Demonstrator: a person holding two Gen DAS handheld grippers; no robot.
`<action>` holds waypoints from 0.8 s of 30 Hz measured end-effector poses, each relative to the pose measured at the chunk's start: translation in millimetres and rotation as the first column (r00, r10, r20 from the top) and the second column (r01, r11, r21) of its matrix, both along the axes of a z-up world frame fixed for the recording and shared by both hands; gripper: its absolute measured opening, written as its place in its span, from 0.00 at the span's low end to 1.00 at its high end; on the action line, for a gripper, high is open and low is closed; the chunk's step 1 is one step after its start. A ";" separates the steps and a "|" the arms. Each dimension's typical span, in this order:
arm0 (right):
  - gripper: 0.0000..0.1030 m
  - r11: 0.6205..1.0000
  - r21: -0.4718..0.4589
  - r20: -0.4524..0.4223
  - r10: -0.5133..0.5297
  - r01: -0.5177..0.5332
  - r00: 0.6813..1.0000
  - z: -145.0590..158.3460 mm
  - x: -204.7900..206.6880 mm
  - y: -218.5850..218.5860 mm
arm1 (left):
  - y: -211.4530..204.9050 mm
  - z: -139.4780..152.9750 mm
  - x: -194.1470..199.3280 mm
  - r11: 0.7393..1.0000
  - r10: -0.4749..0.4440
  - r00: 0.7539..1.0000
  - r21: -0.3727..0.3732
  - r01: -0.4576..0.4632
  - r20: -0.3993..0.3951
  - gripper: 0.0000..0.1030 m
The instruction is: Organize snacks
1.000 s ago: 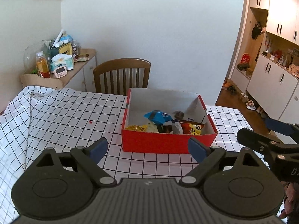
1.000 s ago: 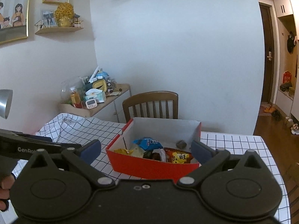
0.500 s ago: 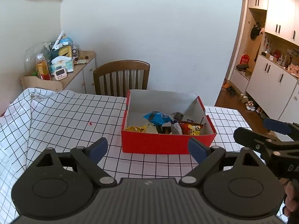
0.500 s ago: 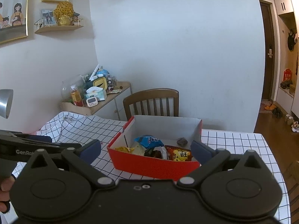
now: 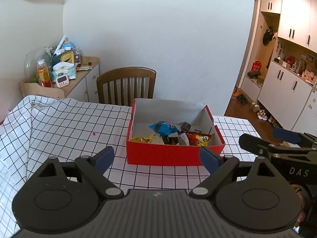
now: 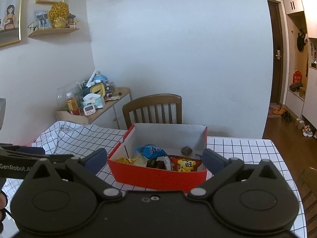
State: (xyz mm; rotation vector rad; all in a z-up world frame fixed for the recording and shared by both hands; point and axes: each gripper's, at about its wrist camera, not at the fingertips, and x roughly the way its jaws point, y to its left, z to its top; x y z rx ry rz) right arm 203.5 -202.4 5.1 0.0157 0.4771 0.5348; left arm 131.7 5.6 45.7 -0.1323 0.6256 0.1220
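— Legible: "GenRobot" on left gripper (image 5: 156, 158), "DAS" on right gripper (image 6: 153, 159); both spread wide, gripping nothing.

— Snack packets (image 5: 170, 133) heaped inside open red cardboard box (image 5: 174, 154) on black-and-white checked tablecloth (image 5: 65, 123).

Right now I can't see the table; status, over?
Left gripper open, empty. Right gripper open, empty. Snacks piled at the near end of the red box. Nothing blocking.

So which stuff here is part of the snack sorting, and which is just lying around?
Part of the job:
red box
blue snack bag
orange snack bag
yellow wrapper

Just lying about:
chair
tissue pack
drink bottle
timer
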 end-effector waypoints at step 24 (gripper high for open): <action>1.00 1.000 0.011 -0.031 0.008 -0.007 0.999 -0.2 -2.3 -3.8 | -3.3 -0.5 -0.9 1.000 -0.008 1.000 0.010 0.008 -0.007 0.91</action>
